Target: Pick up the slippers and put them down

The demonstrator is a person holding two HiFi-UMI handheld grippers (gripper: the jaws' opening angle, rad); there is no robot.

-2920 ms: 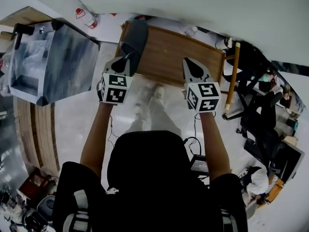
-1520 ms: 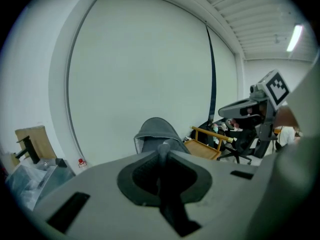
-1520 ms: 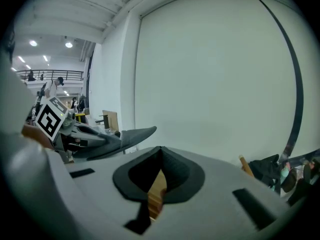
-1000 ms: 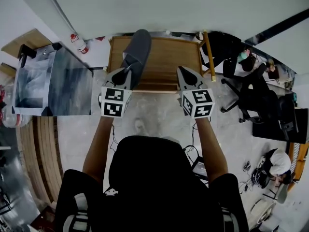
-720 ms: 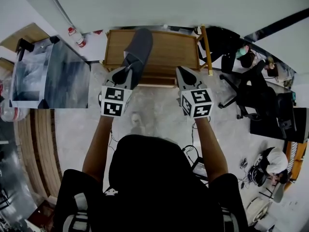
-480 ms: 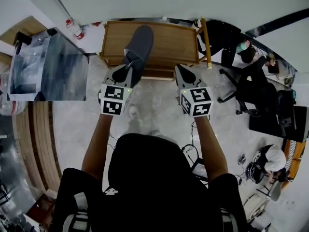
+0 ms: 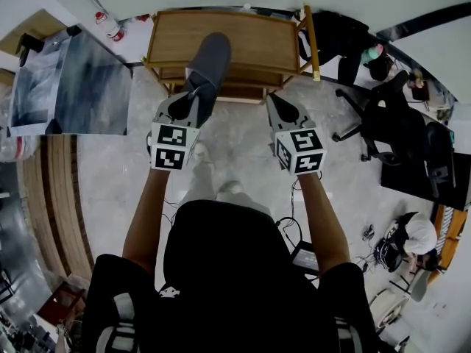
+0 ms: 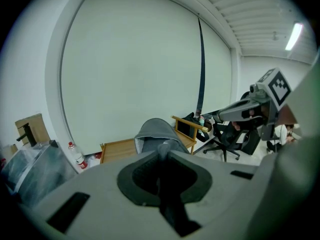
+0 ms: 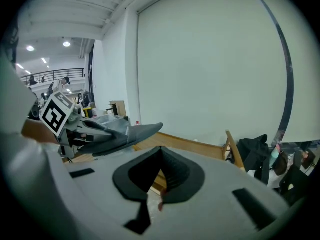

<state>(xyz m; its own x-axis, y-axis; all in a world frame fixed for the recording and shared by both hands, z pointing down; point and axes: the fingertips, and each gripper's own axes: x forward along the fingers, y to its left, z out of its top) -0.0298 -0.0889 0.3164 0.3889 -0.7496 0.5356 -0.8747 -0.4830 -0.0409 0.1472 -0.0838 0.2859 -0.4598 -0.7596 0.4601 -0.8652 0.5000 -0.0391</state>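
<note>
My left gripper (image 7: 193, 98) is shut on the heel end of a grey slipper (image 7: 209, 59). The slipper sticks out forward over the top of a low wooden rack (image 7: 254, 41). In the left gripper view the slipper (image 8: 152, 131) rises just past the closed jaw tips (image 8: 162, 146), with the rack (image 8: 117, 146) behind it. My right gripper (image 7: 274, 103) hangs beside it at the rack's front edge, shut with nothing between its jaws. The right gripper view shows the held slipper (image 9: 135, 131) at left and the rack (image 9: 192, 145) ahead. No second slipper is visible.
A shiny metal cabinet (image 7: 66, 79) stands left of the rack, with a red-capped bottle (image 7: 107, 24) by the wall. Black office chairs (image 7: 397, 131) and a dark bag (image 7: 335, 31) are to the right. Cables (image 7: 294, 219) lie on the floor near my feet.
Both grippers have moved forward and a little lower towards the wooden rack. The slipper stays in the left gripper and now reaches over the rack's top.
</note>
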